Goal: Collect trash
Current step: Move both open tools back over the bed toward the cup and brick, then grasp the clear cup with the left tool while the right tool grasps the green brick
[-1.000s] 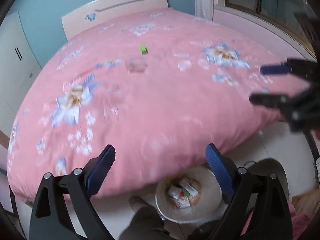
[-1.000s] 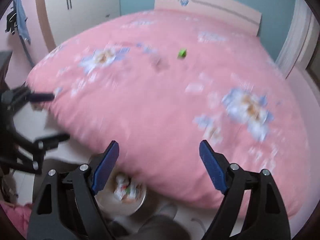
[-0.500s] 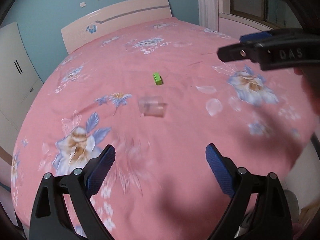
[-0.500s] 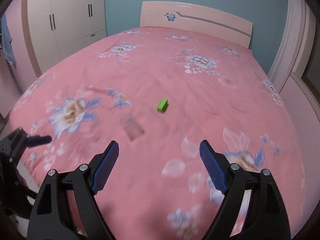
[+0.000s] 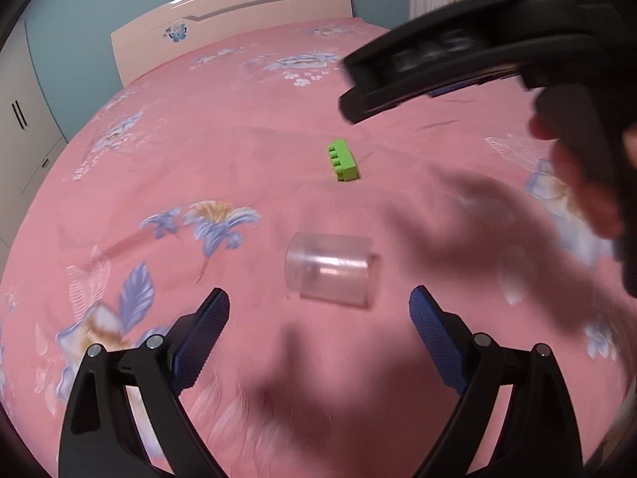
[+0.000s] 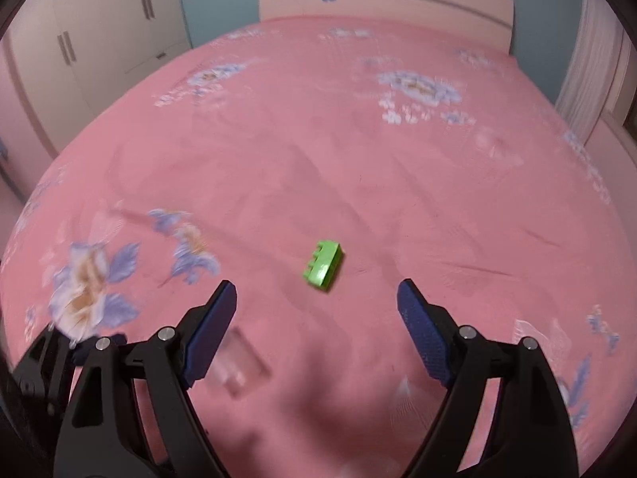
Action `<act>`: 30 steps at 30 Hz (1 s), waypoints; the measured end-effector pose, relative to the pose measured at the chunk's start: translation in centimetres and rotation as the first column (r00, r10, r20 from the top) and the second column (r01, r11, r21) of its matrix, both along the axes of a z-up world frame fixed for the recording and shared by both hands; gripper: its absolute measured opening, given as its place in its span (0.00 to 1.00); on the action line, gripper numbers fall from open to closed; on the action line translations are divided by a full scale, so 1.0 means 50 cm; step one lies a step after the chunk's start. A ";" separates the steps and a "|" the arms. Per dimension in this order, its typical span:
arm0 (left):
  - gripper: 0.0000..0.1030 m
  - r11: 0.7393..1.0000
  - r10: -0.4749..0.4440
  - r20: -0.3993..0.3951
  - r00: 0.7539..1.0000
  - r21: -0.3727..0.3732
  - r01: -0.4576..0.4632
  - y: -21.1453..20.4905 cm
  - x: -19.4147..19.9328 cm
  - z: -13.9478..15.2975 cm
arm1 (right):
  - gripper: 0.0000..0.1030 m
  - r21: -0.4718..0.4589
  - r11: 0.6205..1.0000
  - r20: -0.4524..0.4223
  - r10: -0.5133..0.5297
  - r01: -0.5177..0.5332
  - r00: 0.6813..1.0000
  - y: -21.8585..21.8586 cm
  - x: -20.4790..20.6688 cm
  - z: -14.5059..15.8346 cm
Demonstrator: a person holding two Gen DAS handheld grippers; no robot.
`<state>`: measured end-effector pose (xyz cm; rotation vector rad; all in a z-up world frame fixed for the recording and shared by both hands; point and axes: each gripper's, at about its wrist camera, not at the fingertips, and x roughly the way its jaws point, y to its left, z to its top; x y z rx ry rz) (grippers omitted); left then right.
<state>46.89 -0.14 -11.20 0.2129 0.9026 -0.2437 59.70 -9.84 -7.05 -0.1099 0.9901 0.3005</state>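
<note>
A clear plastic cup [image 5: 330, 273] lies on its side on the pink floral bedspread [image 5: 223, 139], just ahead of my open, empty left gripper [image 5: 320, 306]. A green toy brick [image 5: 342, 159] lies farther back on the bed. In the right wrist view the green brick [image 6: 323, 265] lies just ahead of my open, empty right gripper [image 6: 316, 300], and the clear cup [image 6: 239, 366] shows low at the left behind the left finger. The right gripper also crosses the top right of the left wrist view, too blurred to judge there.
The bed's pale headboard [image 5: 235, 4] stands against a blue wall at the back. White wardrobes [image 6: 95, 40] stand to the left of the bed. A curtain [image 6: 589, 63] hangs at the right. The person's hand [image 5: 577, 167] is at the right edge.
Both grippers have moved up from the floor beside the bed and forward over the bedspread. The cup and green brick are now much closer. The bin on the floor is out of view.
</note>
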 end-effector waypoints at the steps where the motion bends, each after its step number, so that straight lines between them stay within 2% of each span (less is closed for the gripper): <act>1: 0.91 1.000 0.000 -0.001 1.000 0.001 0.000 -0.001 0.012 -0.009 | 0.79 0.004 1.000 -0.011 -0.006 0.006 1.000 0.001 0.014 -0.012; 5: 0.91 1.000 -0.001 -0.013 1.000 -0.006 0.001 -0.005 0.055 -0.042 | 0.79 -0.014 0.999 -0.065 -0.034 0.033 0.997 0.016 0.081 -0.080; 10: 0.90 1.000 0.005 -0.034 0.999 -0.027 -0.006 -0.007 0.091 -0.077 | 0.79 -0.004 0.999 -0.135 -0.033 0.033 0.990 0.029 0.123 -0.139; 11: 0.88 1.000 0.006 -0.035 0.999 -0.026 -0.007 -0.009 0.093 -0.081 | 0.77 -0.009 0.999 -0.135 -0.037 0.036 0.990 0.032 0.127 -0.144; 12: 0.84 1.000 0.003 -0.035 0.999 -0.028 -0.004 -0.012 0.095 -0.084 | 0.69 -0.014 0.999 -0.140 -0.042 0.040 0.989 0.033 0.131 -0.152; 13: 0.70 0.999 -0.006 -0.042 0.999 -0.034 0.004 -0.015 0.097 -0.089 | 0.65 -0.014 0.999 -0.150 -0.043 0.041 0.988 0.034 0.135 -0.158; 14: 0.59 0.999 -0.016 -0.057 0.998 -0.044 0.013 -0.019 0.100 -0.094 | 0.54 -0.012 0.999 -0.167 -0.043 0.042 0.985 0.035 0.140 -0.167; 15: 0.55 0.998 -0.022 -0.070 0.997 -0.058 0.018 -0.021 0.102 -0.098 | 0.43 -0.013 0.999 -0.185 -0.046 0.045 0.982 0.035 0.144 -0.177; 17: 0.54 0.998 -0.012 -0.068 0.998 -0.064 0.008 -0.025 0.101 -0.099 | 0.35 -0.025 0.998 -0.196 -0.054 0.050 0.979 0.033 0.148 -0.190; 18: 0.54 0.998 -0.011 -0.065 0.998 -0.062 0.007 -0.027 0.098 -0.097 | 0.25 -0.024 0.998 -0.192 -0.054 0.050 0.980 0.031 0.148 -0.191; 19: 0.54 0.998 -0.008 -0.063 0.998 -0.062 0.005 -0.028 0.096 -0.096 | 0.21 -0.020 0.999 -0.191 -0.051 0.048 0.980 0.030 0.146 -0.193; 25: 0.54 0.997 0.029 -0.073 0.997 -0.075 -0.035 -0.015 0.074 -0.082 | 0.21 0.009 1.000 -0.164 -0.017 0.019 0.986 0.024 0.114 -0.168; 30: 0.54 0.997 0.052 -0.050 0.997 -0.047 -0.055 -0.007 0.027 -0.042 | 0.21 0.007 1.000 -0.128 0.002 -0.001 0.992 0.012 0.056 -0.109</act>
